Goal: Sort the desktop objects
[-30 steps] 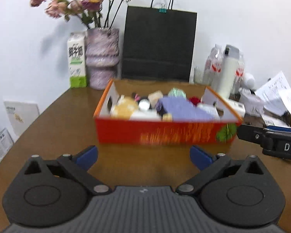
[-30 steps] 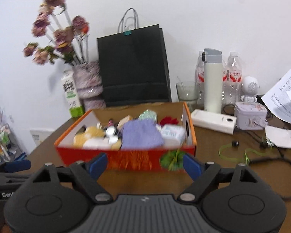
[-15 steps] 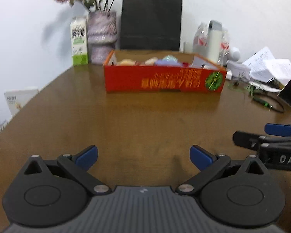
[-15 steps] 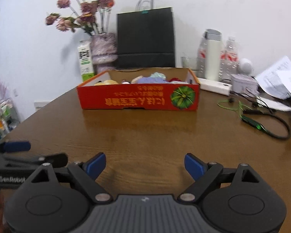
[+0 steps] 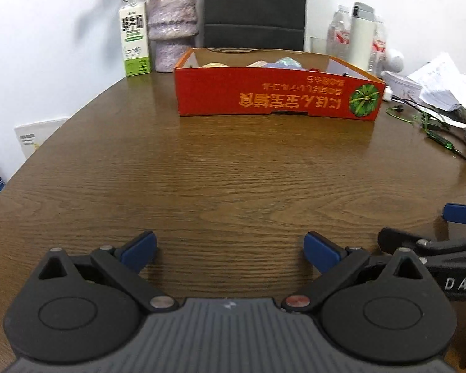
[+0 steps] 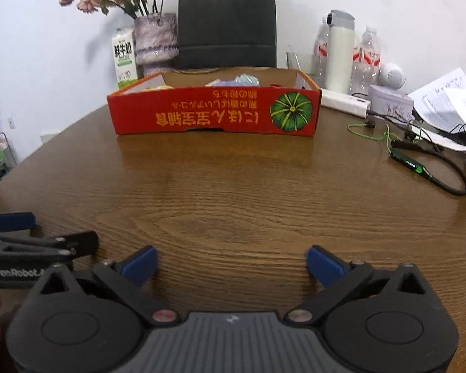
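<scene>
The dark wood-grain surface (image 6: 233, 192) has a rounded left edge. Near its far edge stands a red cardboard box (image 6: 214, 113), open-topped. Behind it along the far edge stand a milk carton (image 6: 124, 59), a mottled purple vase (image 6: 155, 42) and a black paper bag (image 6: 226, 20). Toward the far right corner are a white flask (image 6: 338, 52), water bottles (image 6: 368, 59), a white power bank (image 6: 344, 102), loose papers (image 6: 444, 102) and a green cable (image 6: 382, 136).

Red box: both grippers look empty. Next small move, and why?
Probably bring the right gripper forward to the red box and over its near wall. Both it and the left gripper are open and empty above bare table; the items lie inside.
</scene>
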A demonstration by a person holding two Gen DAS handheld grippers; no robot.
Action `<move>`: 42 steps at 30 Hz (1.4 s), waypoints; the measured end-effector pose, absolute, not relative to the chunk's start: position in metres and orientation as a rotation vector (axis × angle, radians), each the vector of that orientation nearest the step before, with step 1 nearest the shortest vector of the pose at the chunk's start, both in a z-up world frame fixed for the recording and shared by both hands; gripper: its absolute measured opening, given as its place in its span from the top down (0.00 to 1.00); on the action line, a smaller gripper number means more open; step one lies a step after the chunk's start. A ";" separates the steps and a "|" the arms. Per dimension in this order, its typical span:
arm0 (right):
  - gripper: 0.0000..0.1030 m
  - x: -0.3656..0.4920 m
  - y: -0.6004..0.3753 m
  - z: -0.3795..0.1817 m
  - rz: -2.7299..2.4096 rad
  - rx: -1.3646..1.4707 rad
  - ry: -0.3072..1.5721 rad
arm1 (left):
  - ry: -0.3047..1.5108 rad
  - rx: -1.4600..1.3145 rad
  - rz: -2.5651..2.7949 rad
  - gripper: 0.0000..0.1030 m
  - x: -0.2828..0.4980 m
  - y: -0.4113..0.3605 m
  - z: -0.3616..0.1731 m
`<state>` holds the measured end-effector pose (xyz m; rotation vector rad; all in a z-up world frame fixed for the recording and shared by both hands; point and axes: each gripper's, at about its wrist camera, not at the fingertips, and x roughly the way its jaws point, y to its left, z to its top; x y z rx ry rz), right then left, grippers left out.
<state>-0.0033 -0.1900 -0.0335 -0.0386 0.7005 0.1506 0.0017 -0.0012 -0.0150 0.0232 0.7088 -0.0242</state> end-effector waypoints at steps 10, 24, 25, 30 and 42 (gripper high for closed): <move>0.00 -0.001 -0.197 -0.033 0.163 -0.007 0.696 | 0.693 0.036 -0.012 0.00 0.006 -0.007 -0.015; 0.00 0.004 -0.191 -0.033 0.135 -0.037 0.703 | 0.698 0.007 -0.004 0.00 0.006 -0.001 -0.016; 0.00 0.004 -0.192 -0.033 0.134 -0.037 0.703 | 0.699 0.008 -0.003 0.00 0.007 -0.001 -0.016; 0.00 0.005 -0.193 -0.033 0.133 -0.037 0.703 | 0.699 0.008 -0.001 0.00 0.007 -0.002 -0.016; 0.00 0.006 -0.192 -0.033 0.134 -0.036 0.703 | 0.700 0.009 -0.002 0.00 0.007 -0.001 -0.015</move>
